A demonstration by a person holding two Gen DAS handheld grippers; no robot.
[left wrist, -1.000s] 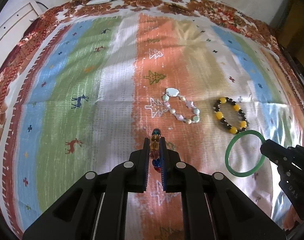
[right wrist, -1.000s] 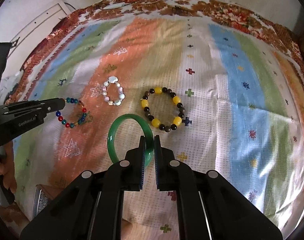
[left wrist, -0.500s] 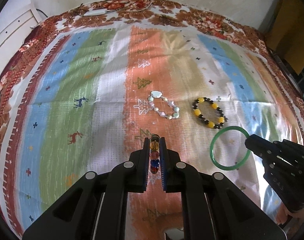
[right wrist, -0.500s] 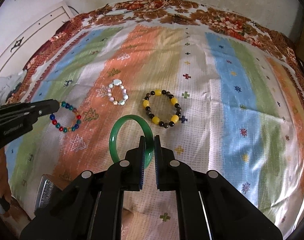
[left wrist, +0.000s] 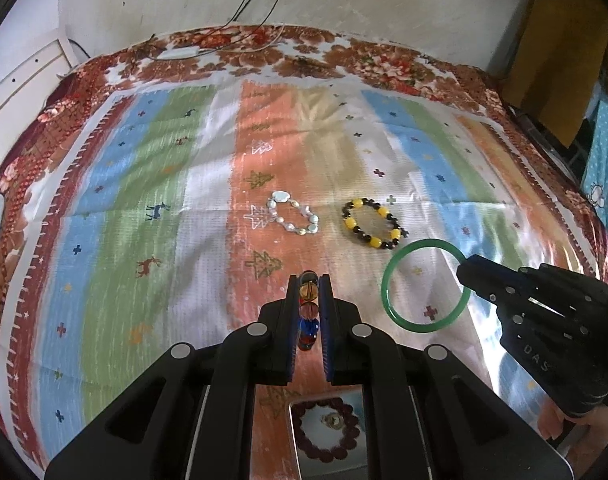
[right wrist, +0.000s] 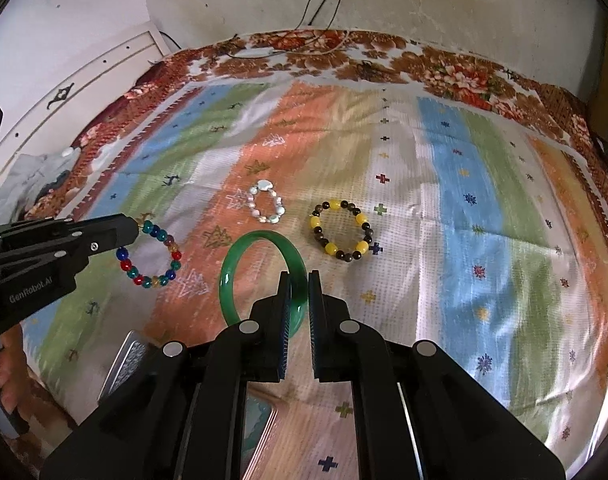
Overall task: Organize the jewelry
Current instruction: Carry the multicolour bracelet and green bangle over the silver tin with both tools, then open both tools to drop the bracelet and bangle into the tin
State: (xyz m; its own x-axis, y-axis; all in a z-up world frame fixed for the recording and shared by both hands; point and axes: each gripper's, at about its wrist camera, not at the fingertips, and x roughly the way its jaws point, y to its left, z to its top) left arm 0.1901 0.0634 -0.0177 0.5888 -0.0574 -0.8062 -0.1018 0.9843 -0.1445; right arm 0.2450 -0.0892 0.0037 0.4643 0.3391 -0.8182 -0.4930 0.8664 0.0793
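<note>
My left gripper [left wrist: 308,280] is shut on a multicoloured bead bracelet [left wrist: 307,312] and holds it above the striped cloth; the bracelet also shows in the right wrist view [right wrist: 150,254]. My right gripper [right wrist: 299,276] is shut on a green bangle [right wrist: 240,256], also lifted; the bangle also shows in the left wrist view [left wrist: 400,312]. A pale stone bracelet [left wrist: 292,216] and a yellow-and-black bead bracelet [left wrist: 374,224] lie on the cloth ahead. A metal tray [left wrist: 292,416] below my left gripper holds a dark red bead bracelet [left wrist: 328,428].
The striped cloth [left wrist: 144,184] covers a table with a floral border. A wall with cables stands behind. A white cabinet [right wrist: 84,92] is at the left. A second box edge [right wrist: 264,428] lies near the front.
Both grippers have pulled back and up from the cloth, carrying their bracelets. The tray with the dark red bracelet has come into view below my left gripper.
</note>
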